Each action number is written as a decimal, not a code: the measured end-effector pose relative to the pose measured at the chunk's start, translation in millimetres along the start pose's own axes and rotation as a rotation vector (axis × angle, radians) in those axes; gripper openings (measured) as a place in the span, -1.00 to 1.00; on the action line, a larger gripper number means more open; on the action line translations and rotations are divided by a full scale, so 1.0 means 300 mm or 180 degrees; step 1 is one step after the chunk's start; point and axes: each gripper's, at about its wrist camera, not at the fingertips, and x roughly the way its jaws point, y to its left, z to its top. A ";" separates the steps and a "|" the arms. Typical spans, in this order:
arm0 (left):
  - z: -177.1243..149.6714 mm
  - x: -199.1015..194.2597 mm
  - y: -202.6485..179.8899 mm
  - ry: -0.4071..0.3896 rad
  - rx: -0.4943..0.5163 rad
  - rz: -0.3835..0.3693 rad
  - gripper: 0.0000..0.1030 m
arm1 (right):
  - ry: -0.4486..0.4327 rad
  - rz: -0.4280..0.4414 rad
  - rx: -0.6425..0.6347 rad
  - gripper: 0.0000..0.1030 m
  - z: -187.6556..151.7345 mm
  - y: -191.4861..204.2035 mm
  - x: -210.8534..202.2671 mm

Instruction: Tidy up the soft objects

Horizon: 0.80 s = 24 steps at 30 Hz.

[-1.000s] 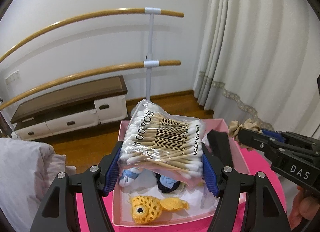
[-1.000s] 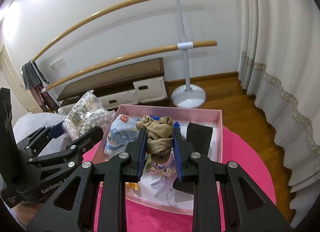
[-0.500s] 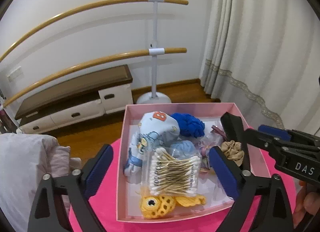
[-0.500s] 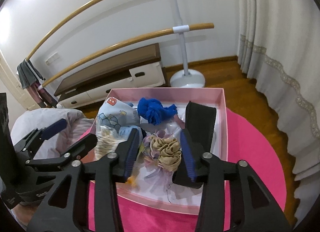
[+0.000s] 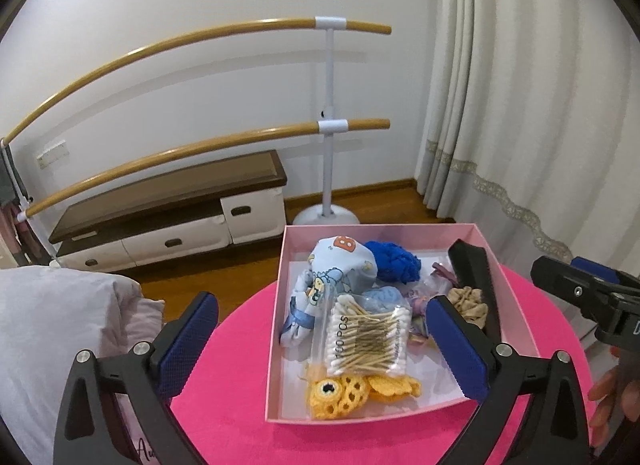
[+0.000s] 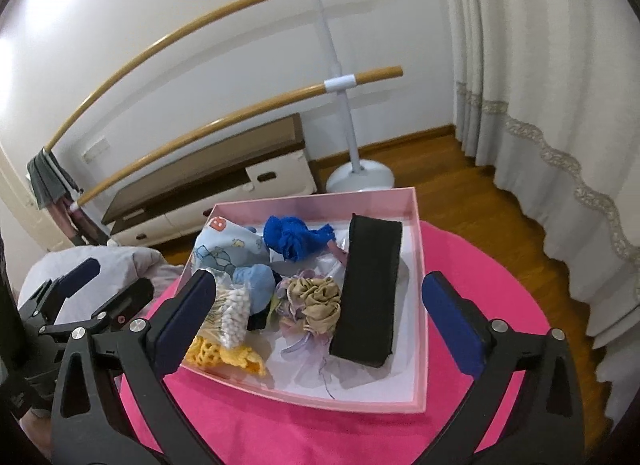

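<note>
A pink box (image 5: 516,305) (image 6: 420,265) sits on a round pink table (image 5: 240,425) (image 6: 500,305). In it lie a bag of cotton swabs (image 5: 366,341) (image 6: 230,315), a beige scrunchie (image 5: 468,303) (image 6: 318,301), a black band (image 6: 370,289), a blue cloth ball (image 5: 394,261) (image 6: 294,237), a printed light-blue cloth (image 5: 340,273) (image 6: 224,245) and a yellow crochet fish (image 5: 340,395) (image 6: 224,357). My left gripper (image 5: 320,349) is open and empty in front of the box. My right gripper (image 6: 316,321) is open and empty above the box's near side.
A pale pillow (image 5: 52,329) lies left of the table. A low white cabinet (image 5: 168,217) and a ballet barre stand (image 5: 328,145) line the wall behind. Curtains (image 5: 520,105) hang at the right. Wooden floor surrounds the table.
Both grippers opened and pulled back. The swab bag dropped from the left gripper into the box; the beige scrunchie dropped from the right gripper beside the black band.
</note>
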 end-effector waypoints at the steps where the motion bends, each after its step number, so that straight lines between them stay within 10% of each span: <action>1: -0.010 -0.030 0.000 -0.0035 0.0004 -0.0005 1.00 | -0.0030 -0.0030 -0.0008 1.00 -0.008 0.003 -0.024; 24: -0.375 -0.697 0.033 -0.0701 0.0072 -0.0016 1.00 | -0.0758 -0.0308 -0.0227 1.00 -0.302 0.158 -0.614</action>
